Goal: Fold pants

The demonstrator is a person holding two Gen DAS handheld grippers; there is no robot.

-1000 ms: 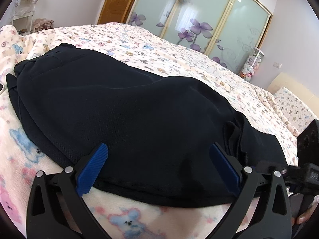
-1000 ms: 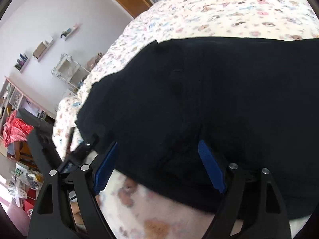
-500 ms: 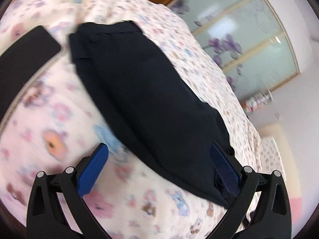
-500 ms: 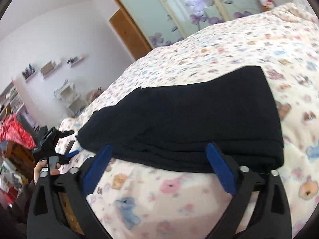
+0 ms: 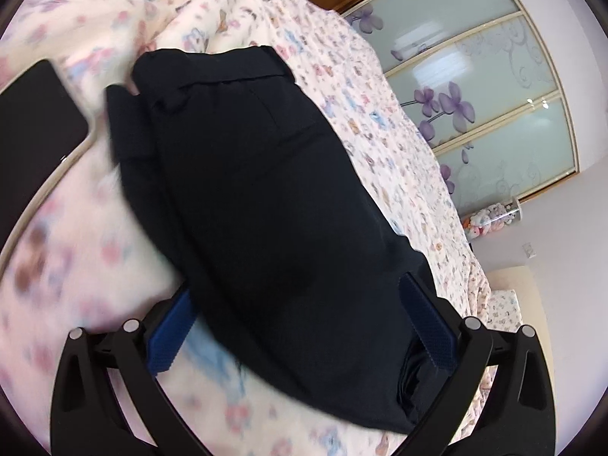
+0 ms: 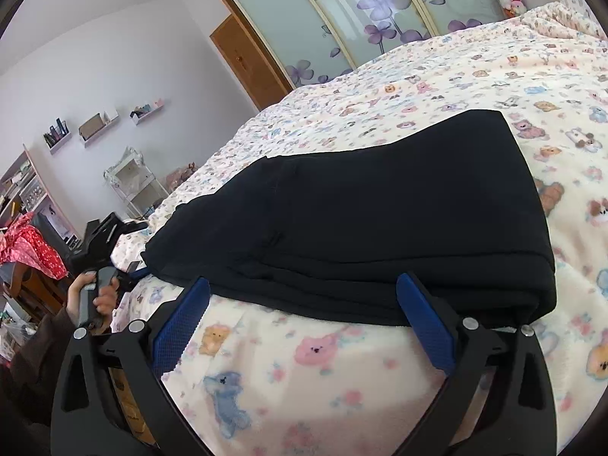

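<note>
Nearest to us in the left wrist view, our left gripper [image 5: 300, 326] has its blue pads spread wide, released, with the near end of the folded black pants [image 5: 266, 197] lying between and over them; nothing is pinched. In the right wrist view, our right gripper [image 6: 302, 323] is likewise spread apart and holds nothing, its pads just short of the long folded edge of the pants [image 6: 380, 220].

The pants lie as a stacked, folded bundle on the bear-print blanket [image 6: 323, 372] that covers the bed. The left view shows the waistband end farthest from that gripper, with a seam and pocket line across the cloth; the right view shows the layered side edge and a squared far corner.

Only the left view shows a flat black slab with a pale rim [image 5: 34, 114] on the blanket beside the pants. Only the right view shows the left hand [image 6: 95, 296] gripping its handle off the bed's edge, a red patterned cloth [image 6: 30, 243], a white rack [image 6: 133, 182] and wall shelves [image 6: 95, 125] holding small items too small to name.

Farthest off, both views show the sliding wardrobe doors [image 6: 372, 11] with purple flowers, and a clear container of plush toys [image 5: 490, 220] by the wall.
</note>
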